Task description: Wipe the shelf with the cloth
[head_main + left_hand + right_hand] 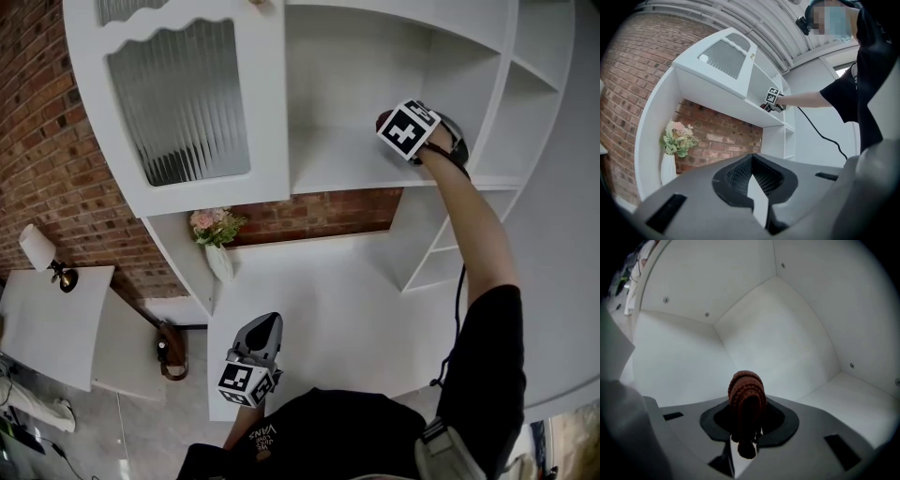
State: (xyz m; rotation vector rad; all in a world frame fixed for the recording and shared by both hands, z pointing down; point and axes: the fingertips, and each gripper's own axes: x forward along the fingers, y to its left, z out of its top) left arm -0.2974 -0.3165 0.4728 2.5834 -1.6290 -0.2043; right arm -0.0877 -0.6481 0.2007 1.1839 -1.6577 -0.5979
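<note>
Clearly the wiping step is what is going on, with the right gripper [386, 123] reaching into the open compartment of the white cupboard, over the flat white shelf board [342, 167]. Its jaws are clamping a bunched, rust-brown knitted cloth [746, 389], which is sticking out past the tips and pointing toward the compartment's back corner. No view is showing whether the cloth is actually pressing on the board.

The left gripper [265, 330] is hanging low over the white counter, well apart from the shelf, with its jaws together and nothing between them.

To do this well, the person is probably needing to tip the right gripper down so that the cloth, not the grey jaw tips, is meeting the board. Light, even pressure should be enough. Because the cloth is rolled into a narrow wad, each pass is likely covering only a thin strip, so overlapping strokes from the back wall toward the front edge seem wise. The corner and side wall are leaving little room, so short strokes there are looking safer.
</note>
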